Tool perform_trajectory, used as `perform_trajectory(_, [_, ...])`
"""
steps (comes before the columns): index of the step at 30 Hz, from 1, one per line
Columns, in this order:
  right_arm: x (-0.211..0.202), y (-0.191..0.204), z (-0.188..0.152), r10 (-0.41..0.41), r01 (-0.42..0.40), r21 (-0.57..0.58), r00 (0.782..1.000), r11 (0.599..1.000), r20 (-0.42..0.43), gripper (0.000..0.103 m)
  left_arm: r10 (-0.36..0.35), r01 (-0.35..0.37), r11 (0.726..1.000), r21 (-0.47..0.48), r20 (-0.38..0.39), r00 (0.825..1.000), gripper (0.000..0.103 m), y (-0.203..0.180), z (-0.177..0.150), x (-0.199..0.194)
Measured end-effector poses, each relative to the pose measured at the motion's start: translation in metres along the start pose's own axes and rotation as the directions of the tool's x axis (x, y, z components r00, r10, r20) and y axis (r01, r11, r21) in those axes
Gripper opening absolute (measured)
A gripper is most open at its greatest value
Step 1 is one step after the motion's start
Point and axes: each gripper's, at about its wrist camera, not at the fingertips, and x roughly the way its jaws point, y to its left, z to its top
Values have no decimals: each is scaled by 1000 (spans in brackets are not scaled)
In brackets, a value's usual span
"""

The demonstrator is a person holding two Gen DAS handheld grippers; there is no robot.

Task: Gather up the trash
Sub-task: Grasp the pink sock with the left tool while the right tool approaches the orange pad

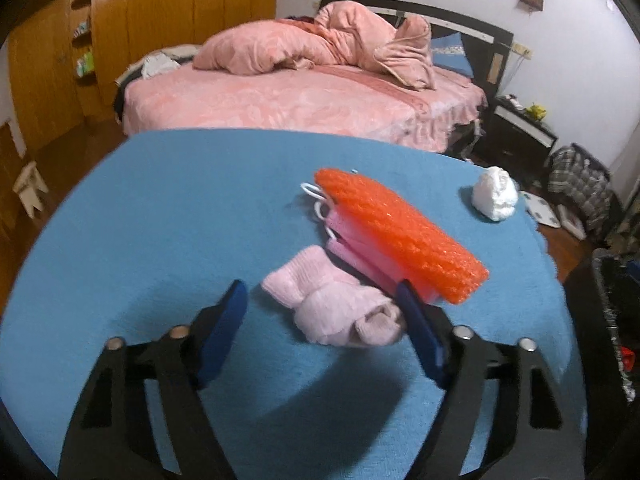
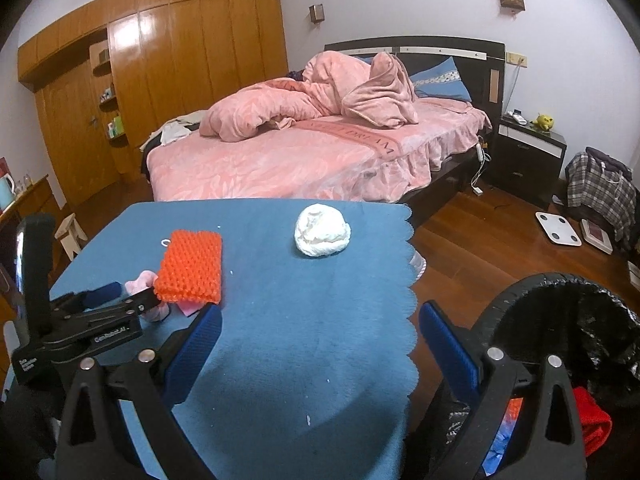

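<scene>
On the blue counter [image 1: 160, 208] | step: left tool [image 1: 320, 300] spread, straddling pink sock [image 1: 328, 308], not yet pinching | right tool [image 2: 320, 312] spread, empty | next: pinch sock, carry right to bin [image 2: 560, 300]; white wad [image 2: 322, 236] waits far.
</scene>
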Motion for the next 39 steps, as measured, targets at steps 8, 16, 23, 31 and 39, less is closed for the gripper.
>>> perform_trajectory(8, [6,13,2,25,-25,-16,1000,1000,-6,97,-69,69,998,-2,18,997,45,3,-5,-11])
perform_trajectory(16, [15,30,0,51,-52,-36,999,998,-19,97,-61,61,998,1,31,998,43,23,-15,-31])
perform_trajectory(23, [31,49,5,91,-92,-41,995,995,-26,97,-35,35,999,13,65,997,43,32,-13,-42])
perform_trajectory(31, [50,81,7,138,-143,-79,989,987,-57,90,-5,5,1000,6,83,997,43,44,-5,-39])
perform_trajectory(39, [78,112,2,169,-185,-119,976,975,-134,83,15,-14,1000,-10,83,996,43,57,-2,-37])
